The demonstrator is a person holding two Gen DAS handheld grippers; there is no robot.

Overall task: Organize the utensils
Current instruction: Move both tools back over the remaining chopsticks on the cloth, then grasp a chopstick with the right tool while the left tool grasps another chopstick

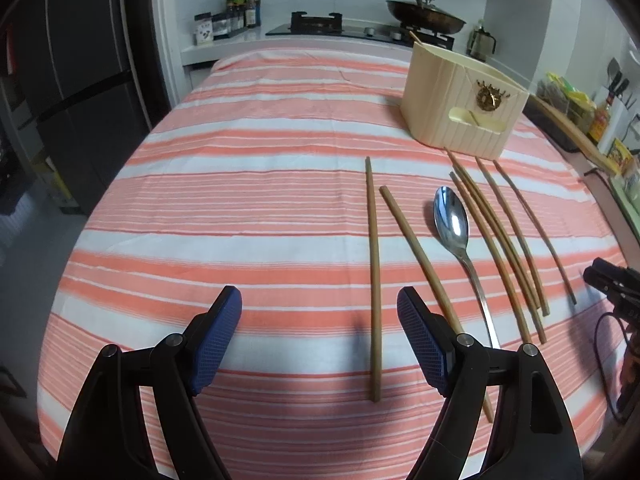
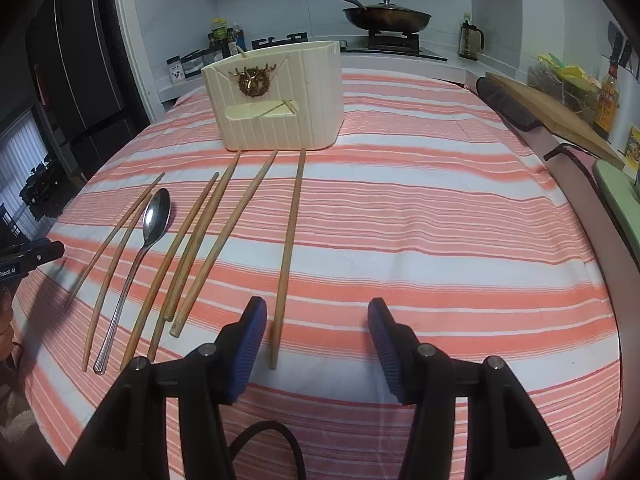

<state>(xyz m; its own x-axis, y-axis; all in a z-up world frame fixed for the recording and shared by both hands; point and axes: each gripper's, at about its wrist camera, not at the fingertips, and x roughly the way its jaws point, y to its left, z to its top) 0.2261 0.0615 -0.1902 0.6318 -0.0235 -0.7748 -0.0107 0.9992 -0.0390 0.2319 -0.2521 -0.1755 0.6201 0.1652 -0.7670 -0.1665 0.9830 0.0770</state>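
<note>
Several wooden chopsticks (image 1: 374, 280) (image 2: 289, 252) and a metal spoon (image 1: 452, 220) (image 2: 154, 218) lie side by side on the striped tablecloth. A cream utensil holder (image 1: 460, 100) (image 2: 280, 100) stands behind them with one chopstick in it. My left gripper (image 1: 320, 320) is open and empty, just left of the leftmost chopstick. My right gripper (image 2: 318, 332) is open and empty, with the rightmost chopstick's near end beside its left finger (image 2: 250, 344). Each gripper shows at the edge of the other's view: the right one (image 1: 612, 284) and the left one (image 2: 28, 258).
The table (image 1: 240, 208) (image 2: 440, 220) is covered by a pink-and-white striped cloth. A stove with a pan (image 2: 386, 16), bottles (image 1: 240, 8) and a kettle (image 2: 470, 40) stand on the counter behind. A wooden board (image 2: 548, 108) and sauce bottles (image 2: 608, 96) are at the right. A fridge (image 1: 80, 80) stands left.
</note>
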